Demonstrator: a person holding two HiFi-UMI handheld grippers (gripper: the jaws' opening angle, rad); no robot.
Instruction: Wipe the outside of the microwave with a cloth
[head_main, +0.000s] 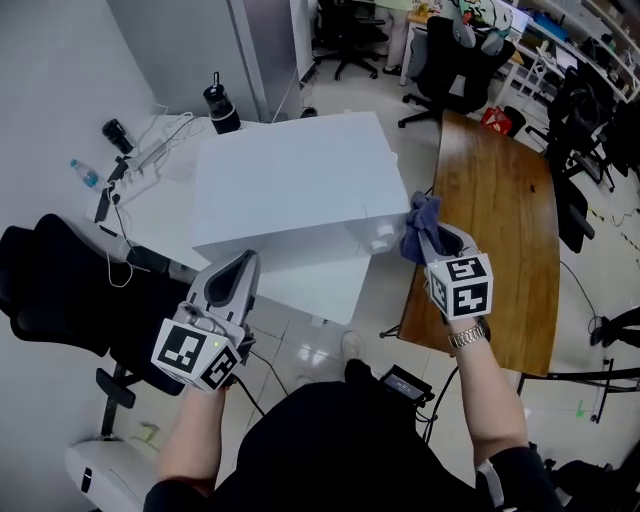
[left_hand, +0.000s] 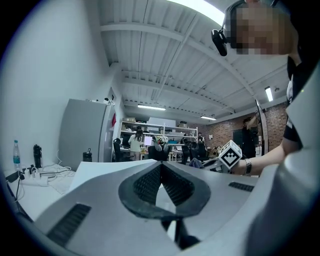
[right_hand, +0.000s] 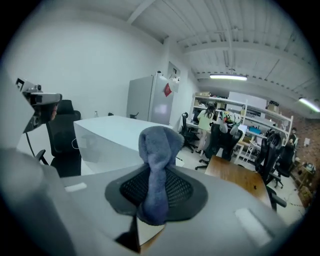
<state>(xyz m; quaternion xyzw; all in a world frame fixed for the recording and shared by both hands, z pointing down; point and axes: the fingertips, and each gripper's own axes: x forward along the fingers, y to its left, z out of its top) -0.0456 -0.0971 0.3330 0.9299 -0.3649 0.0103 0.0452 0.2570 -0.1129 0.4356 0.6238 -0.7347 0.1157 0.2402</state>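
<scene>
The microwave (head_main: 290, 185) is a plain white box on a white table, seen from above in the head view. My right gripper (head_main: 424, 236) is shut on a blue-grey cloth (head_main: 420, 218), which is bunched up at the microwave's near right corner. In the right gripper view the cloth (right_hand: 159, 165) stands up between the pads of the right gripper (right_hand: 157, 192), with the microwave (right_hand: 107, 137) beyond on the left. My left gripper (head_main: 240, 268) is shut and empty, and it points level at the microwave's front left. The left gripper (left_hand: 161, 176) shows its pads pressed together in the left gripper view.
A wooden table (head_main: 500, 215) stands to the right. A black chair (head_main: 60, 290) is at the left. A water bottle (head_main: 84, 173), cables and a black flask (head_main: 220, 106) lie on the white table behind the microwave. Office chairs and people fill the far room.
</scene>
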